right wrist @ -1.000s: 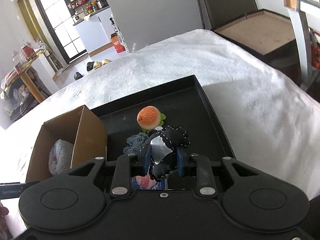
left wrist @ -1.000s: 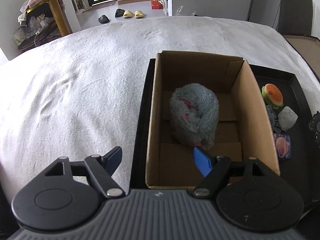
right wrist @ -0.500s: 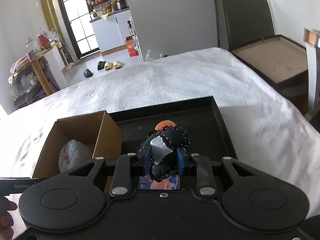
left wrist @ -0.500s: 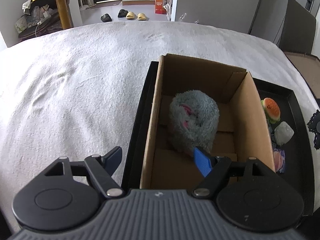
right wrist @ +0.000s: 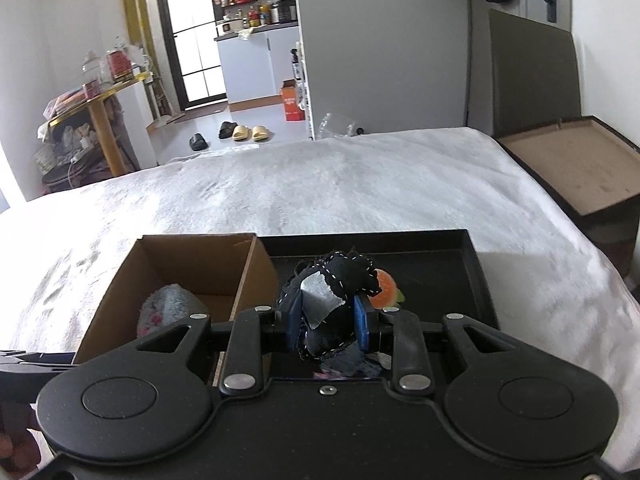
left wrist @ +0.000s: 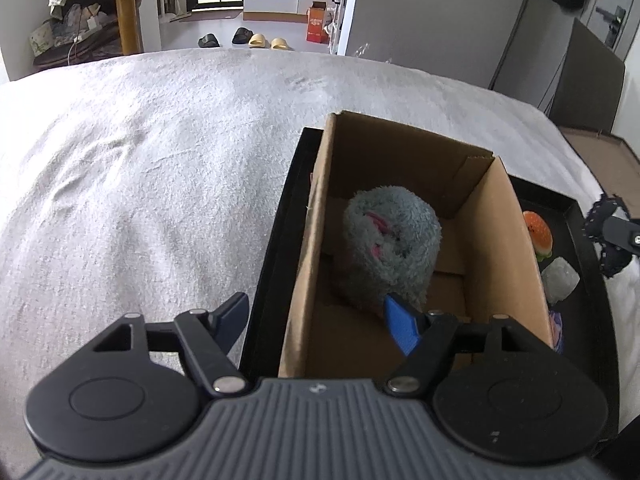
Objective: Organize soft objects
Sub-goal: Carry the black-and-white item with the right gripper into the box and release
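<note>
Right wrist view: right gripper (right wrist: 327, 326) jaws stay clamped on black toy (right wrist: 340, 276), raised higher; left gripper (left wrist: 316, 320) jaws apart.

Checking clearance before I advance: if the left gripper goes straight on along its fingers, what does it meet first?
Probably the cardboard box's left wall, which runs between the open left gripper's fingers; depth is unclear, and it may pass above.

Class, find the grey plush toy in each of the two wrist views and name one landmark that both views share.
Left wrist: the grey plush toy sits right of centre, inside the cardboard box.
Right wrist: the toy shows lower left, inside the same box.
Shared landmark: the burger toy on the black tray.
</note>
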The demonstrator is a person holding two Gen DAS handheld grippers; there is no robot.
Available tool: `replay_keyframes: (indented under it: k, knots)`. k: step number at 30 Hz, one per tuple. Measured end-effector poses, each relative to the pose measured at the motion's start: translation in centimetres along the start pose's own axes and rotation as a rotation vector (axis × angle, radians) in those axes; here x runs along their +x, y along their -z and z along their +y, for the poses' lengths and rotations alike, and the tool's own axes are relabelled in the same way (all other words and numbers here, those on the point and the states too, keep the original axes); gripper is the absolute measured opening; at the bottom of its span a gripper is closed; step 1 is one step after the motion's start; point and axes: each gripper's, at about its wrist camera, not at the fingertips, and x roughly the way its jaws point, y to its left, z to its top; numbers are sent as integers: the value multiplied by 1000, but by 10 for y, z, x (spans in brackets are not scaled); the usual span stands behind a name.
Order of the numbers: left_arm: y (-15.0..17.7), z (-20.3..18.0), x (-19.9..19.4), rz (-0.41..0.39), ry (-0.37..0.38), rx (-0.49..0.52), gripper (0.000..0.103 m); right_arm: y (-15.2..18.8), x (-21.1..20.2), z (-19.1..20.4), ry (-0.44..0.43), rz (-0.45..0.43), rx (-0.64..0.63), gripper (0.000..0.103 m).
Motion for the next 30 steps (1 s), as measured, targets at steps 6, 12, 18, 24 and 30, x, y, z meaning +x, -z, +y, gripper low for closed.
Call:
replay_keyframes:
  k: [6, 12, 18, 24, 30]
  knots:
    - [2, 11, 3, -7, 28, -35, 41, -4, 9, 20, -17, -7, -39, 27]
    - [3, 21, 15, 21, 36, -59, 13, -10, 17, 38, -33, -12, -64, 27]
    - [7, 28, 11, 1, 34, -76, 13, -9, 30, 60, -60, 7, -108, 28]
    - [6, 29, 12, 8, 44, -82, 14, -10, 42, 74, -60, 18, -131, 28]
    - [4, 30, 13, 29, 43, -90, 17, -12, 50, 78, -44, 34, -156, 39]
